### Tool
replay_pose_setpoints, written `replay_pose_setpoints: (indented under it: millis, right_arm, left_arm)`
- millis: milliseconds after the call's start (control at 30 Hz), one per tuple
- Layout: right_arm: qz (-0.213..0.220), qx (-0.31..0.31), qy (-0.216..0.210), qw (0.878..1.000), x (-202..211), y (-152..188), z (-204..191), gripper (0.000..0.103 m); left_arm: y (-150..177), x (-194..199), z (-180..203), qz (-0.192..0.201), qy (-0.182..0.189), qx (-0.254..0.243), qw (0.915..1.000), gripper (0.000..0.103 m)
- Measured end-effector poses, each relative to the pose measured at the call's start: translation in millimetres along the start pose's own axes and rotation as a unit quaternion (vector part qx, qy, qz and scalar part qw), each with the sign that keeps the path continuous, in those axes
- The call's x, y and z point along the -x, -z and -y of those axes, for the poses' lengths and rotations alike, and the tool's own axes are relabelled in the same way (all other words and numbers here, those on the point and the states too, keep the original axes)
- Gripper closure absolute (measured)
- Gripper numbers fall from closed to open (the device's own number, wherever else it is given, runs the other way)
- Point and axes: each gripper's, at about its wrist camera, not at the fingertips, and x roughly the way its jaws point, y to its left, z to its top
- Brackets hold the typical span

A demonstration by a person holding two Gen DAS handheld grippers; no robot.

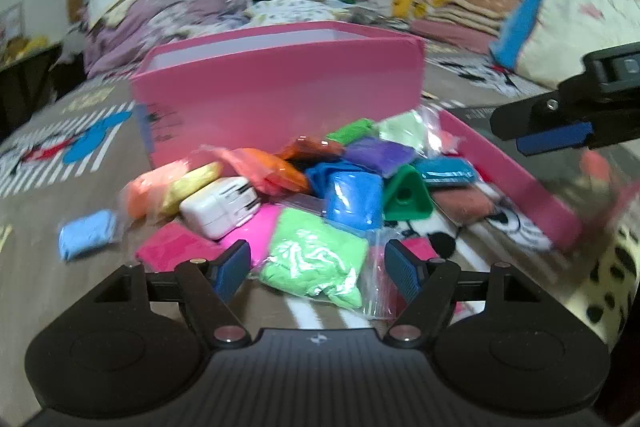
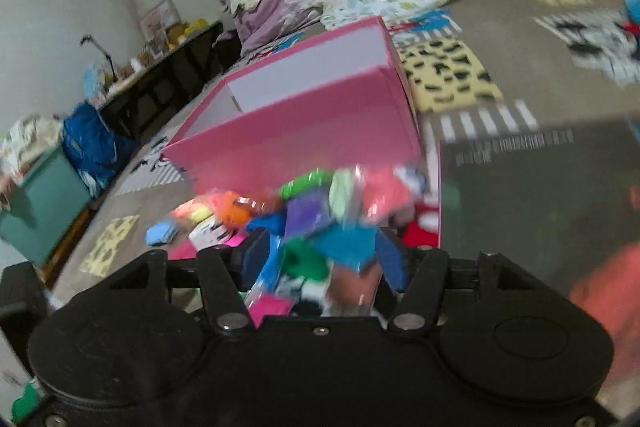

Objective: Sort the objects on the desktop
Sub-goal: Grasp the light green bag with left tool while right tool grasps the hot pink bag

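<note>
Left gripper (image 1: 318, 269) hangs with its jaws spread wide, and the light green clay bag (image 1: 316, 263) lies right between the pads, not pinched. At twelve o'clock from it, beyond the heap of coloured bags, stands the pink box (image 1: 280, 95); the white charger (image 1: 220, 209) sits at eleven. Over at three o'clock the right gripper (image 2: 320, 261) shows in a blur, jaws parted. The blue bag (image 2: 344, 241) and green piece (image 2: 304, 259) appear between them; whether anything is gripped, I cannot tell.
</note>
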Motion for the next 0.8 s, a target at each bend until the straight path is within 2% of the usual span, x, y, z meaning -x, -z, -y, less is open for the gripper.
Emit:
replay_pose_setpoints:
  millis: [100, 133, 167, 333, 433, 567, 633, 700, 800]
  right_arm:
    - [0.007, -0.027, -0.014, 1.0, 4.8, 25.1, 2.2, 0.044]
    - [0.006, -0.037, -0.017, 0.999, 5.0, 32.4, 4.0, 0.044]
    - [0.003, -0.045, -0.02, 0.999, 4.3, 39.7, 5.8, 0.044]
    - [-0.003, -0.021, -0.024, 0.999, -1.4, 58.9, -2.2, 0.044]
    - [0.0, 0.017, -0.02, 1.0, -5.5, 65.1, -15.7, 0.044]
    - [0.0, 0.112, 0.008, 0.994, -17.1, 74.1, -45.0, 0.044]
    - [0.001, 0.14, 0.021, 0.99, -23.6, 75.8, -54.5, 0.043]
    - [0.0, 0.155, 0.034, 0.987, -33.2, 76.2, -63.3, 0.039]
    - [-0.003, 0.171, 0.065, 0.983, -51.7, 76.6, -73.3, 0.039]
  left_arm:
    - [1.2, -5.5, 0.6, -0.004, 0.006, 0.0, 1.0, 0.03]
    - [0.7, -6.3, -1.0, -0.004, 0.008, 0.007, 0.9999, 0.033]
    - [0.1, -6.3, -3.7, -0.005, 0.009, 0.016, 0.9998, 0.044]
    - [0.7, 1.0, -20.5, -0.018, 0.02, 0.06, 0.9978, 0.05]
    - [3.1, 13.8, -32.6, -0.023, 0.0, 0.079, 0.9966, 0.05]
    - [7.1, 26.1, -52.8, -0.024, -0.007, 0.113, 0.9933, 0.046]
    - [9.6, 22.4, -55.6, -0.035, -0.025, 0.112, 0.9928, 0.039]
    - [9.8, 19.4, -52.4, -0.039, -0.042, 0.098, 0.9935, 0.038]
    - [8.2, 21.2, -47.4, -0.031, -0.033, 0.09, 0.9949, 0.038]
